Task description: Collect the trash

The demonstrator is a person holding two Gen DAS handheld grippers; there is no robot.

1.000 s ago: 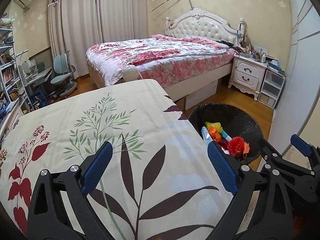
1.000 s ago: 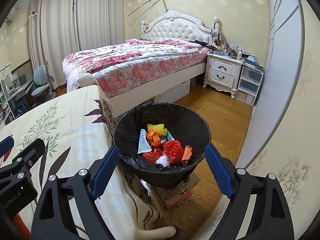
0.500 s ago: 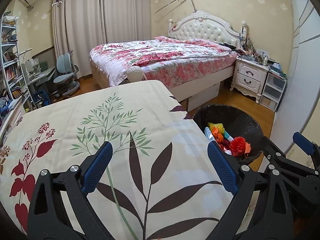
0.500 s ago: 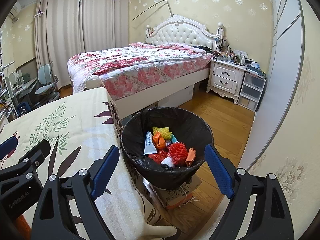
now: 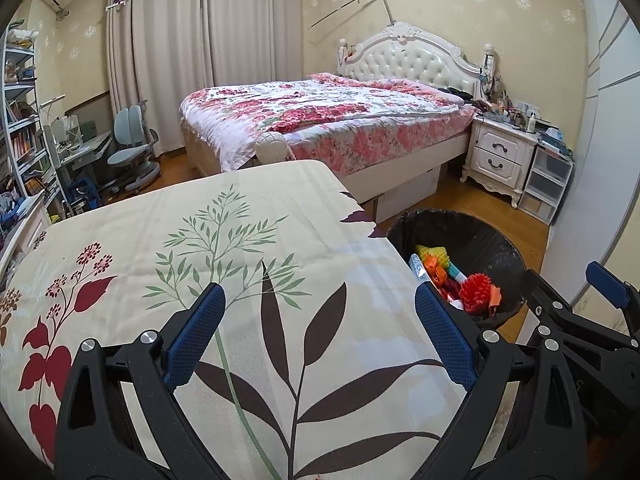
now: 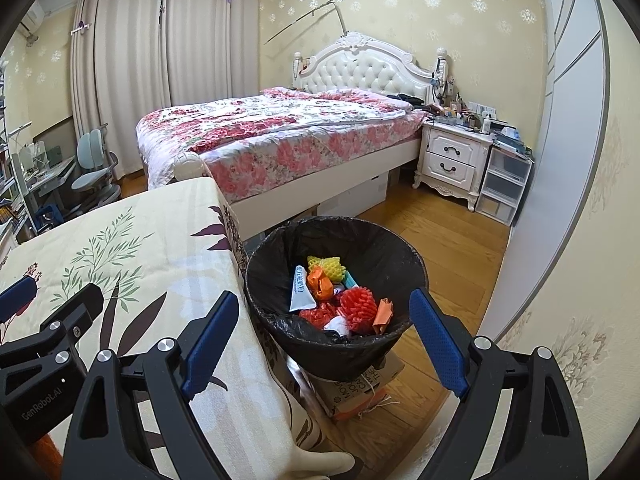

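A black-lined trash bin [image 6: 372,240] stands on a cardboard box [image 6: 360,388] beside the table's right edge; it also shows in the left wrist view [image 5: 480,232]. It holds several pieces of trash: a red spiky ball [image 6: 359,309], a yellow foam net [image 6: 326,266], a white tube [image 6: 299,288] and orange wrappers [image 6: 320,282]. My left gripper [image 5: 318,334] is open and empty above the leaf-print tablecloth [image 5: 240,248]. My right gripper [image 6: 322,338] is open and empty, just above the bin's near rim.
A bed with a floral cover [image 6: 280,136] stands behind the table. A white nightstand [image 6: 452,162] and plastic drawers [image 6: 504,184] stand at the right wall. A desk chair [image 5: 134,148] and bookshelves [image 5: 20,132] are at the left. The floor is wood [image 6: 440,240].
Both grippers have drawn back and risen slightly, so the table and bin sit a little lower and farther in view. Both stay open and empty.
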